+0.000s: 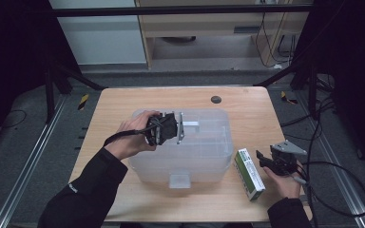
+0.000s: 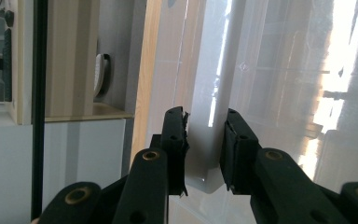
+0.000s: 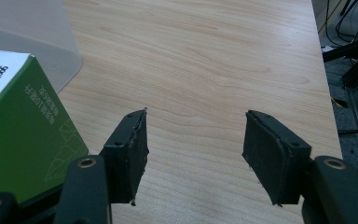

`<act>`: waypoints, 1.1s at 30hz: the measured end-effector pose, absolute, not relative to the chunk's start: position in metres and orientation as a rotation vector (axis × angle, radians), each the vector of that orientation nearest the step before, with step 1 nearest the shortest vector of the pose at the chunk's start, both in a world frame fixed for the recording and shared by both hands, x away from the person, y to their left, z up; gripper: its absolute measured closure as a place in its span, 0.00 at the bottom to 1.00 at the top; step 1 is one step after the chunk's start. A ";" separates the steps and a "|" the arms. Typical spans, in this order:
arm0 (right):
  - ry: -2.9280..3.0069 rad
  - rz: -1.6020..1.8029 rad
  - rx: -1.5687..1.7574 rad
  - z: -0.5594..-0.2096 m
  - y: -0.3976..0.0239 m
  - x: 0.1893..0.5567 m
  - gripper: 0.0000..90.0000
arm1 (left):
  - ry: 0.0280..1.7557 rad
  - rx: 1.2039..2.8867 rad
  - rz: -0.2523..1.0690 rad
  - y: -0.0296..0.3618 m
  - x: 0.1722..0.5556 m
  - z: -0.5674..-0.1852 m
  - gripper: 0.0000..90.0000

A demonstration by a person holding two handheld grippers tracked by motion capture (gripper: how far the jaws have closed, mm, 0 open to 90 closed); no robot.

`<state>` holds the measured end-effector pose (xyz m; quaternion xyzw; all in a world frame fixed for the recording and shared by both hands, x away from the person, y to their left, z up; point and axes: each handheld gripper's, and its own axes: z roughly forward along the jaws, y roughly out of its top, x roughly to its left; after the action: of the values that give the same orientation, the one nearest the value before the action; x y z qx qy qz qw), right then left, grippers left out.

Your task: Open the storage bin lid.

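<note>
Clear plastic box [image 1: 204, 142]: contents unreadable through cloudy lid in high view; near latch [image 1: 179, 181] too small to tell whether fastened. In left gripper view box runs off top and right edges, glare washing out surface. Left gripper [image 1: 164, 128]: jaw tips hidden behind own body and hand in high view. Green-and-white carton [image 3: 14, 126]: cut by left edge in right gripper view, print too small to read. Right gripper [image 1: 281, 159]: lower body covered by hand.

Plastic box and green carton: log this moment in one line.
left gripper: jaws around plastic box latch tab | right gripper: open over table, beside green carton
</note>
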<state>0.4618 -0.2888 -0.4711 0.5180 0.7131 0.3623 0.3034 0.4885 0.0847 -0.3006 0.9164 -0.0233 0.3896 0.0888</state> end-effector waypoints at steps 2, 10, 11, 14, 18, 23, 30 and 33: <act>1.891 0.959 1.368 -0.471 -0.289 0.462 0.45 | -0.083 2.730 1.159 0.084 0.489 -0.300 0.81; 1.897 0.969 1.361 -0.467 -0.288 0.462 0.47 | -0.111 2.725 1.141 0.085 0.491 -0.299 0.81; 1.897 0.968 1.356 -0.467 -0.288 0.462 0.47 | -0.092 2.720 1.141 0.085 0.490 -0.299 0.81; 1.898 0.973 1.357 -0.464 -0.288 0.461 0.50 | -0.098 2.723 1.136 0.085 0.491 -0.299 0.82; 1.901 0.980 1.351 -0.462 -0.288 0.461 0.52 | -0.065 2.728 1.120 0.087 0.491 -0.298 0.81; 1.903 0.997 1.339 -0.457 -0.287 0.460 0.55 | -0.016 2.724 1.117 0.087 0.490 -0.298 0.81; 1.920 1.018 1.319 -0.451 -0.283 0.459 0.60 | 0.026 2.709 1.135 0.088 0.491 -0.295 0.81; 1.922 1.027 1.309 -0.447 -0.282 0.458 0.63 | 0.031 2.702 1.139 0.088 0.493 -0.294 0.81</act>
<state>0.4578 -0.2816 -0.4465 0.4919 0.7224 0.3861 0.2953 0.4925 0.0879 -0.2942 0.9164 0.0104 0.3862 0.1045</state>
